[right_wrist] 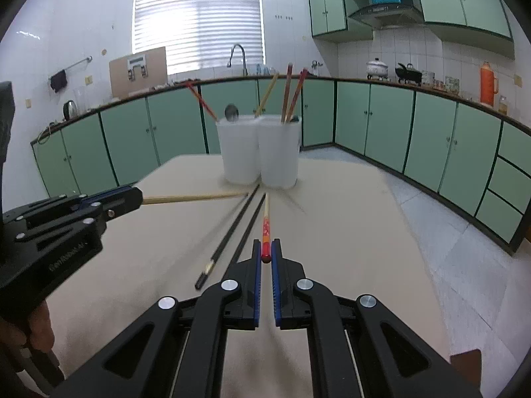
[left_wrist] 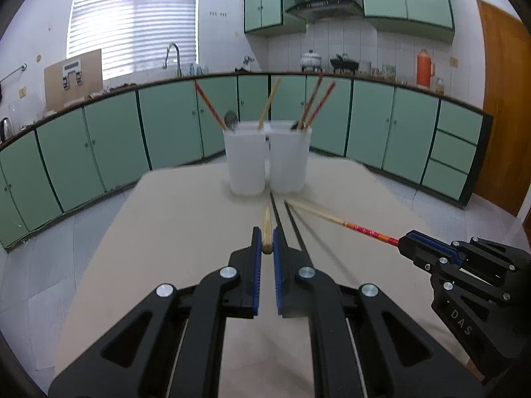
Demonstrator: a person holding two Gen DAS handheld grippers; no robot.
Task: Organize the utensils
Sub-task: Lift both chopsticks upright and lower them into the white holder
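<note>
Kitchen with green cabinets, beige table [left_wrist: 172, 219] in the middle. Two white cups [left_wrist: 268, 161] stand touching at the far end, already holding chopsticks and a spoon [left_wrist: 231, 121]. Left gripper [left_wrist: 266, 243] is clamped on the butt of a plain wooden chopstick [left_wrist: 266, 229], tip aimed at the cups. Right gripper [right_wrist: 266, 254] is clamped on the red end of a red-patterned chopstick [right_wrist: 266, 224], also aimed forward. Two black chopsticks [right_wrist: 232, 232] lie loose on the table between them, near the cups.

Risks: both sticks are pinched only at the very end, so they could pivot or slip out when tilted up. Both tips converge near the cups and could cross or knock each other. A low approach might nudge a cup or tip it. Motion blur makes it unclear whether the held tips touch the table.
</note>
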